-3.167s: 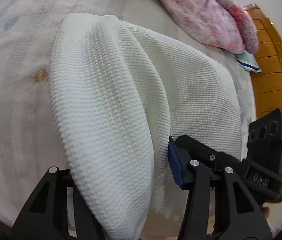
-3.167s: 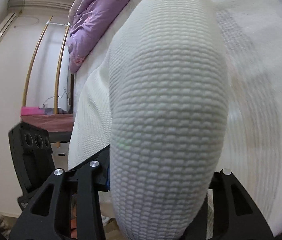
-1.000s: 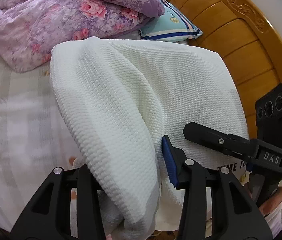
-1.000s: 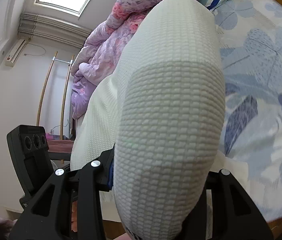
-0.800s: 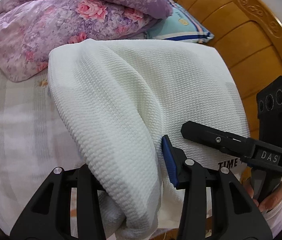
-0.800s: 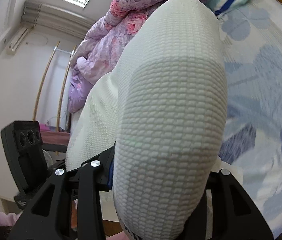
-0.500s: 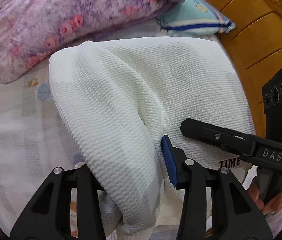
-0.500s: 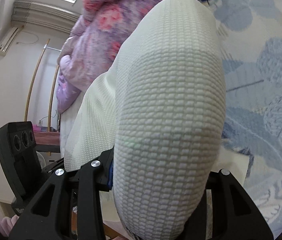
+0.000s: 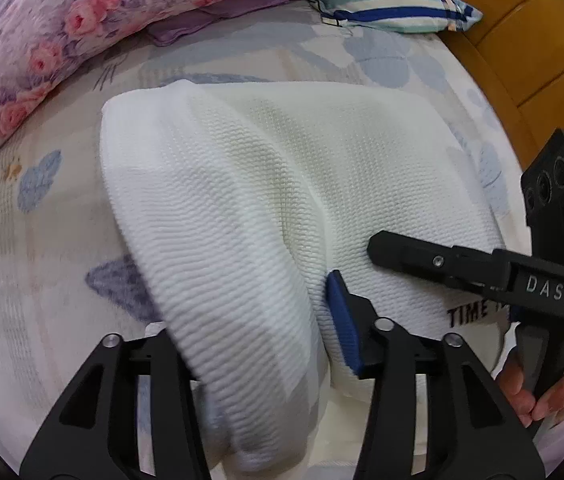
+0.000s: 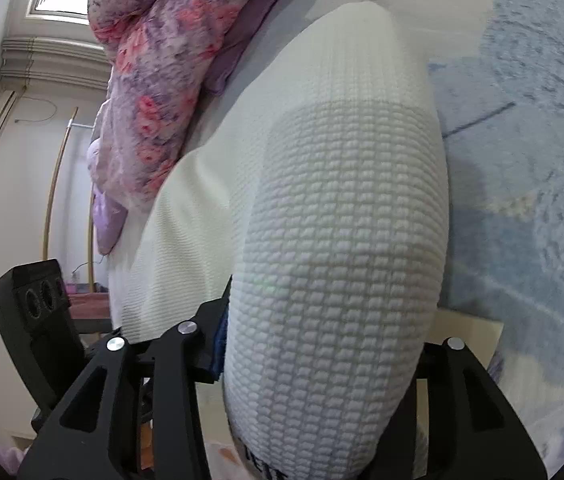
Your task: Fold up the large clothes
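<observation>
White waffle-knit garment pinched in both claws — left gripper clamped on one bunched edge, right gripper clamped on another, cloth draped between them over the floral bedsheet, near the striped pillow and quilt. Risk: uneven lowering, doubled layers sliding, crooked fold. Readable: "TIME" printed on the cloth, "DAS" on the right gripper — rest hidden.
</observation>
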The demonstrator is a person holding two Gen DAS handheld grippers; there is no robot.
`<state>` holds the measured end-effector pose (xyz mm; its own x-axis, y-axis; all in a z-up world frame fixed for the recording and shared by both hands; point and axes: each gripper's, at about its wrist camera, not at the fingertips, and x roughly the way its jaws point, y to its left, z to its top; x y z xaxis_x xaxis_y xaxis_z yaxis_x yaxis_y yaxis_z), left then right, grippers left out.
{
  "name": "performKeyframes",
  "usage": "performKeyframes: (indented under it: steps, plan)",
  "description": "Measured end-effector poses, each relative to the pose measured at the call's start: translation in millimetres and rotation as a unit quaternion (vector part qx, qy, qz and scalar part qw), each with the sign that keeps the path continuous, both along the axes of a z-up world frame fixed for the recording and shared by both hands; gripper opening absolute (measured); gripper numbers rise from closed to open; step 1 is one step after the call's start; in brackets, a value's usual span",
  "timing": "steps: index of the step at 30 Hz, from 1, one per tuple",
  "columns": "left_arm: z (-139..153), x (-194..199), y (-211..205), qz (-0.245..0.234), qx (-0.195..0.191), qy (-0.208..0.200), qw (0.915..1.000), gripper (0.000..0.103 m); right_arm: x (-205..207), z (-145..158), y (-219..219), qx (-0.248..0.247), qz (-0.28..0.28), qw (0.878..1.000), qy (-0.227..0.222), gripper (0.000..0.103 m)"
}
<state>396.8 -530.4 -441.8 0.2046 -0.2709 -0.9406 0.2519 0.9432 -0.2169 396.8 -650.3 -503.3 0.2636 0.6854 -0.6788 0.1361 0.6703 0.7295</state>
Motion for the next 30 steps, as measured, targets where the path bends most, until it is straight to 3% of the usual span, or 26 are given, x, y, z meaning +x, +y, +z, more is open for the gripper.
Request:
performKeyframes:
  steps: [3, 6, 8, 12, 17, 18, 21, 23, 26, 28, 30]
  plan:
    - [-4.7, -5.9, 0.3, -0.001, 0.005, -0.018, 0.9998, 0.058, -4.4, -11.5, -7.7, 0.013, -0.028, 1.0, -0.004, 0.051]
    - [-6.7, -13.2, 3.7, -0.012, 0.02, -0.026, 0.9994, 0.065, -12.6, -25.1, -17.2, 0.005, -0.048, 0.999, 0.006, 0.065]
    - [-5.9, -16.3, 9.3, -0.011, 0.034, -0.022, 0.9991, 0.071, -20.5, -27.1, -23.4, 0.018, -0.067, 0.998, 0.011, 0.065]
    - [-3.0, -27.1, 22.8, -0.022, 0.095, -0.01, 0.9952, 0.07, -34.8, -12.7, -29.8, -0.027, -0.093, 0.994, 0.044, 0.078]
    - [20.1, -43.8, 47.7, -0.004, 0.109, 0.007, 0.994, 0.07, -62.1, 25.2, -43.1, -0.077, -0.139, 0.986, 0.054, 0.078]
    - [25.0, -46.9, 49.0, -0.004, 0.117, 0.005, 0.9931, 0.071, -69.5, 39.3, -45.8, -0.116, -0.148, 0.981, 0.056, 0.076]
    - [39.3, -57.8, 50.2, -0.023, 0.175, -0.003, 0.9842, 0.071, -85.2, 77.6, -43.9, -0.218, -0.151, 0.964, 0.019, 0.054]
    - [48.5, -66.1, 54.1, -0.026, 0.187, -0.008, 0.982, 0.071, -91.8, 94.5, -34.9, -0.257, -0.138, 0.956, -0.006, 0.043]
    - [62.5, -78.5, 66.6, -0.006, 0.168, 0.003, 0.9858, 0.069, -92.1, 101.1, -19.5, -0.244, -0.108, 0.963, -0.033, 0.031]
    - [71.1, -77.4, 65.6, -0.002, 0.144, -0.005, 0.9896, 0.057, -81.9, 93.3, -7.8, -0.243, -0.085, 0.966, -0.025, 0.029]
    - [75.0, -70.3, 59.4, -0.003, 0.118, -0.009, 0.9929, 0.052, -71.7, 85.1, 1.0, -0.251, -0.068, 0.965, -0.025, 0.026]
